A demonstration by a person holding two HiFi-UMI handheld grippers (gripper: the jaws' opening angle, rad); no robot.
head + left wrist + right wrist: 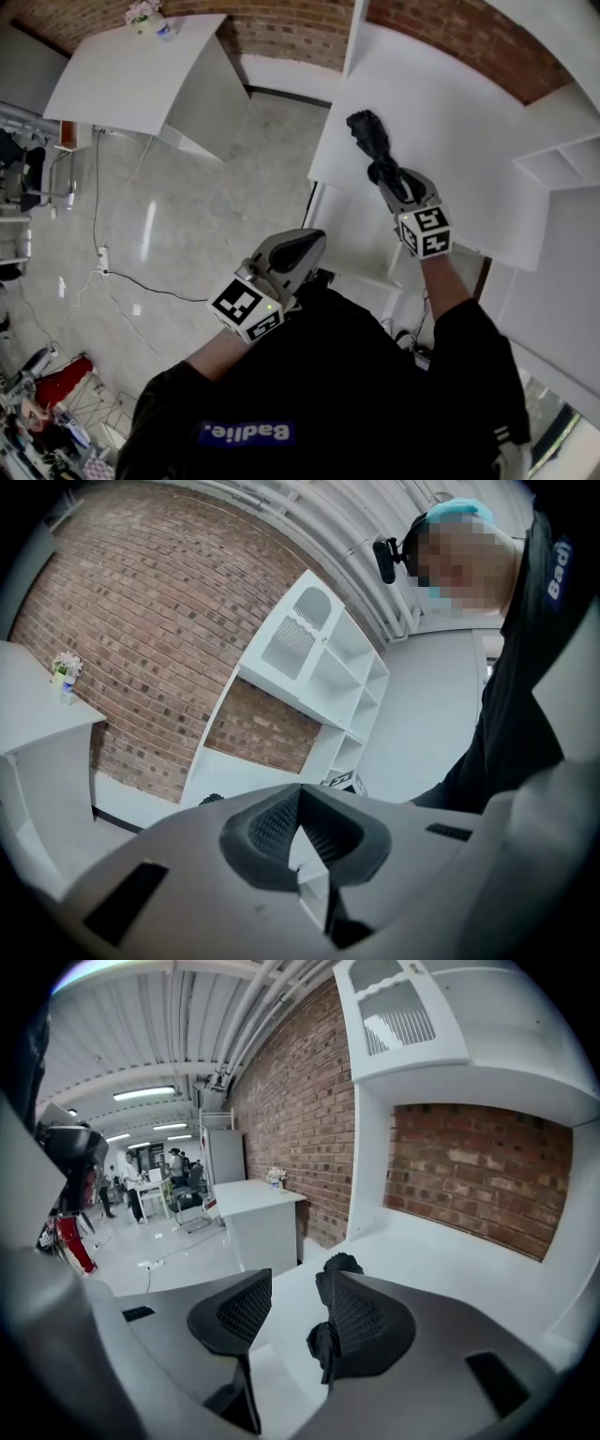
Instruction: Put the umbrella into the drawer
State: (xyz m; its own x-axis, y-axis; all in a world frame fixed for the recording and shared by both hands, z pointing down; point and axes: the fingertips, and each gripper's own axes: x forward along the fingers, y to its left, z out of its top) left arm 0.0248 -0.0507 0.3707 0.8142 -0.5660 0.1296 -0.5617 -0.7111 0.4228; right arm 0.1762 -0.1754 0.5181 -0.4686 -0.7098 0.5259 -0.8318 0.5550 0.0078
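A black folded umbrella (367,133) lies on the white desk (459,112) near its left edge. My right gripper (382,174) is low over the desk at the umbrella's near end. In the right gripper view this gripper (295,1284) is open, with bare desk (450,1260) showing in the gap. The umbrella (339,1263) lies just ahead, partly hidden behind the right finger (370,1321). My left gripper (307,242) hangs off the desk over the floor, close to my body. It is shut, pads meeting with nothing in them (300,795). No drawer is clearly in view.
A second white table (141,75) with small items (150,17) stands at the back left against the brick wall. White shelving (562,159) rises at the desk's right. A cable (141,281) runs across the shiny floor, with clutter at the lower left.
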